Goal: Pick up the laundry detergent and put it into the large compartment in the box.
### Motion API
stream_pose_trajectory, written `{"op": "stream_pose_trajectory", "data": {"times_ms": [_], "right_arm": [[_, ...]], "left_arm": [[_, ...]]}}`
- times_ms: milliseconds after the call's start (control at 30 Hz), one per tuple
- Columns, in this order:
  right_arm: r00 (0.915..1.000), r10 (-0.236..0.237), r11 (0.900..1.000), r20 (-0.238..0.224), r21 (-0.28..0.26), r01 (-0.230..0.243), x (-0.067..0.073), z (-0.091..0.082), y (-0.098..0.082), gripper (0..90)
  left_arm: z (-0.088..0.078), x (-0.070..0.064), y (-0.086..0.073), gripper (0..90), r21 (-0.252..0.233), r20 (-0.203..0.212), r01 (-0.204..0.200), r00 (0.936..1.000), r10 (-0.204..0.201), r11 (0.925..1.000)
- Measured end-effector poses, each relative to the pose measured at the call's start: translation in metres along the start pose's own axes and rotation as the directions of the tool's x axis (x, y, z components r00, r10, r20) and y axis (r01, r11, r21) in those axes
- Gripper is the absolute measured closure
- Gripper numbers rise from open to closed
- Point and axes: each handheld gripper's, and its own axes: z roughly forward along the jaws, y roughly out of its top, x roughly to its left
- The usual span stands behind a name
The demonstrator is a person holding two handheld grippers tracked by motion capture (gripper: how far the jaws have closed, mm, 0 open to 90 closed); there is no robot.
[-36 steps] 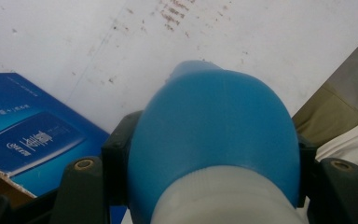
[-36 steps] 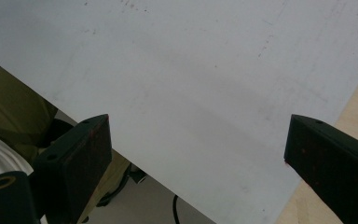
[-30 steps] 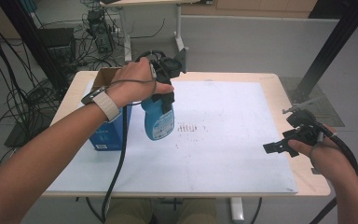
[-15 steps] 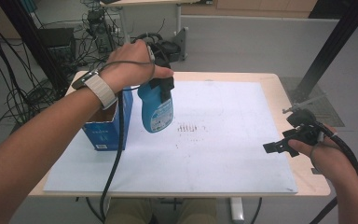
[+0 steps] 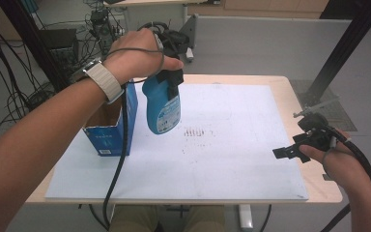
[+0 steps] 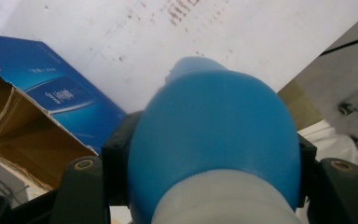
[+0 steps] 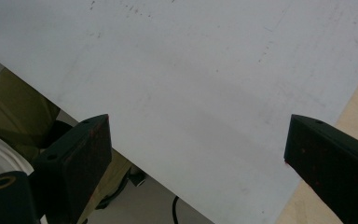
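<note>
Pinching a blue plastic bottle [image 5: 163, 108] near its upper end, the left gripper [image 5: 170, 77] is holding it in the air over the white sheet [image 5: 241, 159], just beside the open cardboard box [image 5: 107, 137]. In the left gripper view the bottle [image 6: 214, 135] is showing as a smooth, rounded, egg-like bulge with a faint moulded seam down its middle and a paler, whitish band at the near end, and the black jaws are pressing against it on both flanks. In the high view the bottle is hanging with its printed label facing the camera.

At its side, the box [image 6: 37, 121] is showing glossy blue printed outer walls, raw brown inner faces and a torn flap edge.

Over by the table's right edge, the right gripper [image 5: 292, 152] is hovering with its jaws spread wide and nothing between them. In its own view the right gripper's [image 7: 196, 154] blocky, matte black jaws are framing the flat sheet [image 7: 191, 70], which is carrying faint scuffs and specks, and a strip of pale wooden tabletop [image 7: 354, 112].
</note>
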Motion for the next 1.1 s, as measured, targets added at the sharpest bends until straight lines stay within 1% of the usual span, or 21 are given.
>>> {"op": "stream_pose_trajectory", "data": {"times_ms": [67, 200, 300, 367, 533, 700, 800, 833, 867, 1000, 1100], "right_arm": [[1.0000, -0.002, 1.000, -0.001, 0.001, 0.002, 0.000, 0.000, 0.000, 7.5], [1.0000, -0.007, 1.000, -0.001, -0.001, 0.007, 0.000, -0.001, 0.000, 7.5], [1.0000, -0.008, 1.000, -0.001, -0.006, 0.008, -0.001, -0.002, 0.000, 7.5], [1.0000, -0.006, 1.000, -0.002, -0.006, 0.006, -0.001, -0.002, 0.000, 7.5], [1.0000, -0.004, 1.000, -0.003, -0.006, 0.004, -0.001, -0.002, -0.001, 7.5], [1.0000, -0.007, 1.000, -0.007, -0.013, 0.007, -0.001, -0.001, -0.003, 7.5], [1.0000, -0.002, 1.000, -0.006, -0.012, 0.002, -0.002, -0.001, -0.004, 7.5], [1.0000, -0.003, 1.000, -0.005, -0.013, 0.003, -0.002, -0.001, -0.004, 7.5], [1.0000, -0.002, 1.000, -0.006, -0.015, 0.002, -0.002, -0.001, -0.005, 7.5], [1.0000, -0.003, 1.000, -0.007, -0.014, 0.003, -0.002, -0.001, -0.005, 7.5], [1.0000, -0.003, 1.000, -0.006, -0.015, 0.003, -0.001, -0.001, -0.005, 7.5]], "left_arm": [[-0.003, 0.001, 0.000, 38.4, 0.000, 0.001, 0.008, 1.0000, -0.008, 1.0000], [-0.007, 0.004, 0.000, 38.4, 0.008, -0.004, 0.039, 0.9993, -0.038, 0.9992], [-0.010, 0.009, 0.000, 38.4, 0.012, -0.002, 0.060, 0.9982, -0.060, 0.9981], [-0.014, 0.014, -0.001, 38.4, 0.011, 0.000, 0.082, 0.9966, -0.082, 0.9965], [-0.021, 0.018, -0.004, 38.4, 0.006, -0.010, 0.116, 0.9932, -0.116, 0.9932], [-0.029, 0.024, -0.009, 38.4, -0.009, 0.000, 0.144, 0.9895, -0.144, 0.9895], [-0.034, 0.024, -0.010, 38.4, -0.011, -0.008, 0.149, 0.9887, -0.149, 0.9887], [-0.036, 0.023, -0.011, 38.4, -0.015, -0.007, 0.158, 0.9874, -0.158, 0.9873], [-0.037, 0.024, -0.011, 38.4, -0.010, -0.009, 0.153, 0.9881, -0.153, 0.9881], [-0.044, 0.026, -0.015, 38.4, -0.018, -0.003, 0.174, 0.9846, -0.175, 0.9845], [-0.049, 0.028, -0.019, 38.4, -0.027, -0.002, 0.198, 0.9802, -0.198, 0.9798]]}}
